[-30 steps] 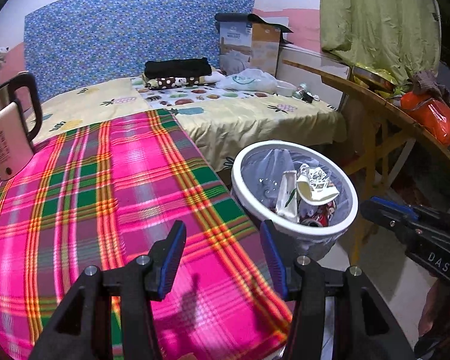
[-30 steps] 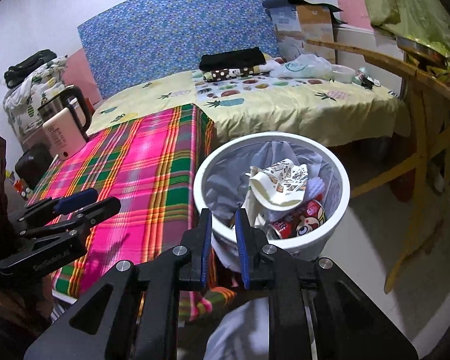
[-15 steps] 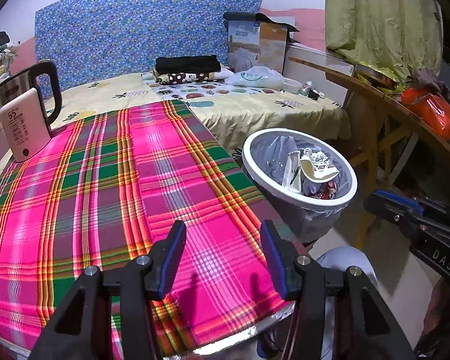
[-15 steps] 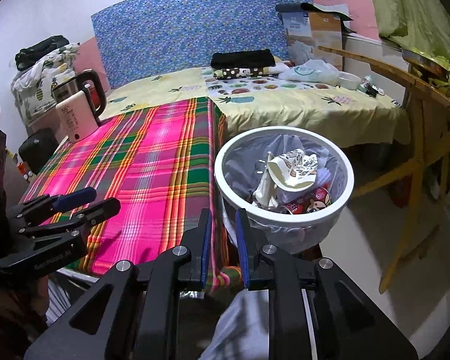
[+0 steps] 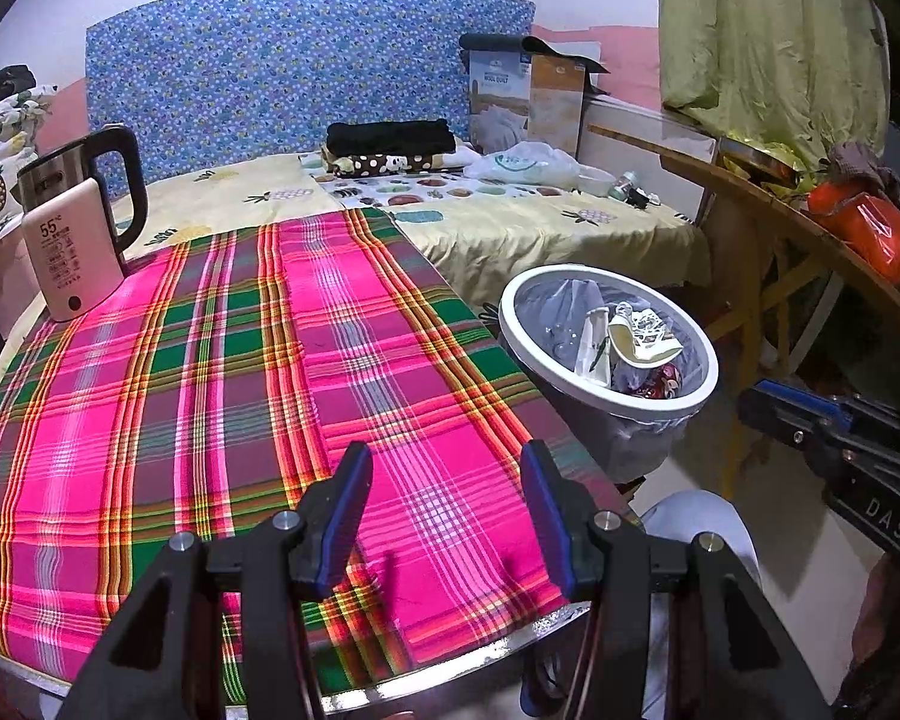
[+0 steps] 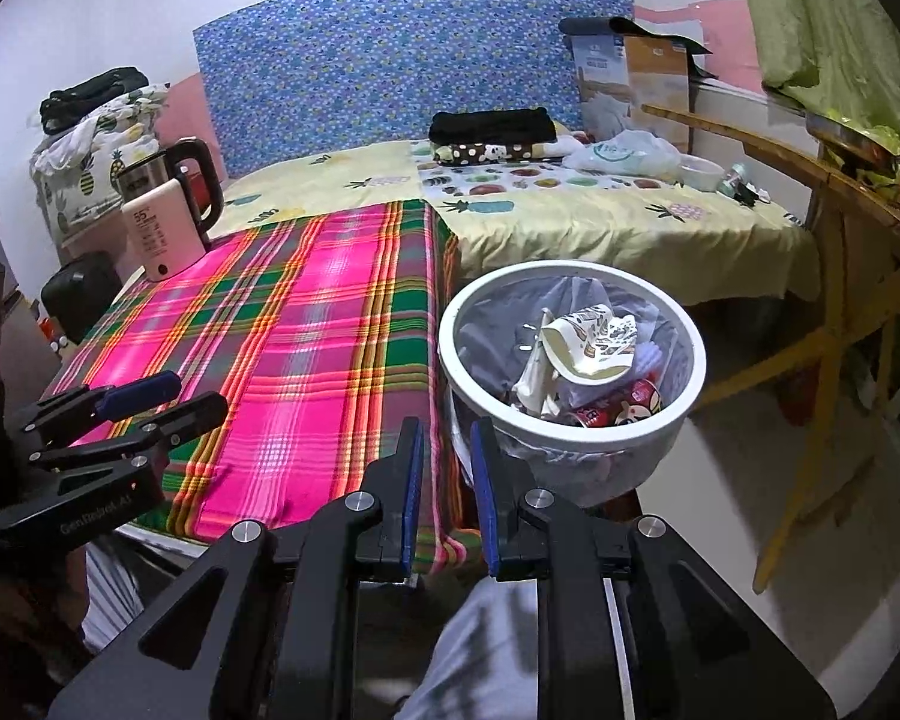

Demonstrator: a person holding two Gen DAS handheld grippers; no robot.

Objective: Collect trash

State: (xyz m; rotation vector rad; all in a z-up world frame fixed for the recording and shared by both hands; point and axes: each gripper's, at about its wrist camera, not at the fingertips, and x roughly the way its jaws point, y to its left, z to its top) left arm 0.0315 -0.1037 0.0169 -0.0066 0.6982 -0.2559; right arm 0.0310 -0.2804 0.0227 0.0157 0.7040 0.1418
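Both grippers carry nothing. The left gripper (image 5: 444,510) hovers with jaws spread wide above the plaid tablecloth (image 5: 222,372), and the right gripper (image 6: 447,480), jaws narrowed to a slim gap, points at the near wall of the white bin (image 6: 570,450). Crumpled paper and wrappers (image 6: 588,354) lie inside that bin, which stands just beside the table edge, probably for easy drops. A kettle (image 5: 75,240) stands far across the cloth from the bin.

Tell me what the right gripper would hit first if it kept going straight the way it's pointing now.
Probably the near side of the white trash bin, where its plastic liner hangs. The right gripper is narrowly open and empty, aimed between the plaid tablecloth edge and the bin; depth is hard to judge.
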